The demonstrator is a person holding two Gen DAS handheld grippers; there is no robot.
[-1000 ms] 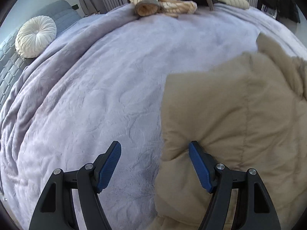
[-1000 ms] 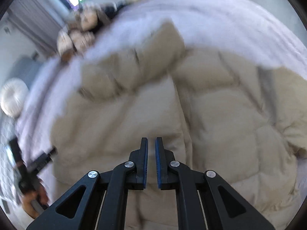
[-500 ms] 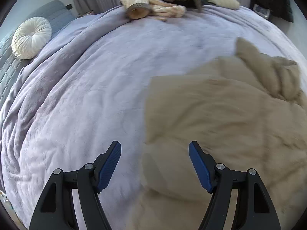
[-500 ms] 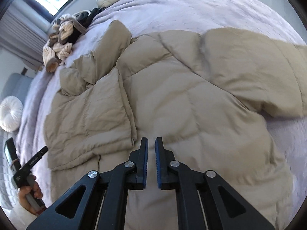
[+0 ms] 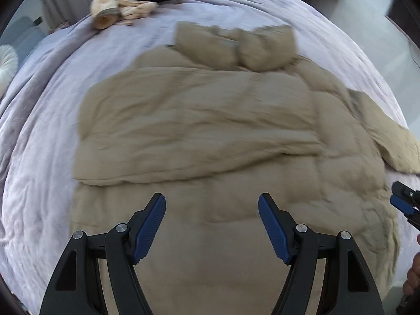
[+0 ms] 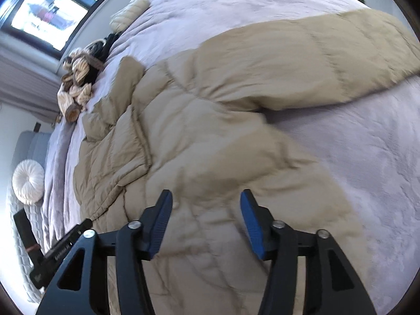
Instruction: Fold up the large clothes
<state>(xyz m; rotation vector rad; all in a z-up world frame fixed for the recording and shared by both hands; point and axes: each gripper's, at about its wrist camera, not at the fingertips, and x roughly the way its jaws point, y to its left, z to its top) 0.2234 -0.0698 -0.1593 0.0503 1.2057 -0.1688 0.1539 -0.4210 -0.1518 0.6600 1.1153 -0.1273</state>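
Jacket (image 5: 210,136), a puffy beige one, is spread flat on the lilac blanket (image 5: 47,131) in the left wrist view; left gripper (image 5: 212,225) hangs over its hem, jaws just widened, nothing between them. Right wrist view: right gripper (image 6: 206,223) just sprang apart, empty, over the same jacket, 1 sleeve (image 6: 315,63) stretched sideways.

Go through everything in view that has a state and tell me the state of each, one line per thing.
Beige puffer jacket: spread on the bed, one sleeve folded across the body, the other sleeve still stretched out.
Left tongs: open, jaws just widened, nothing between them.
Right tongs: open, jaws just opened, above the jacket, holding nothing.
Pile of knitwear: heaped, unfolded, at the far edge.
Lilac blanket: spread over the bed, rumpled at one side.
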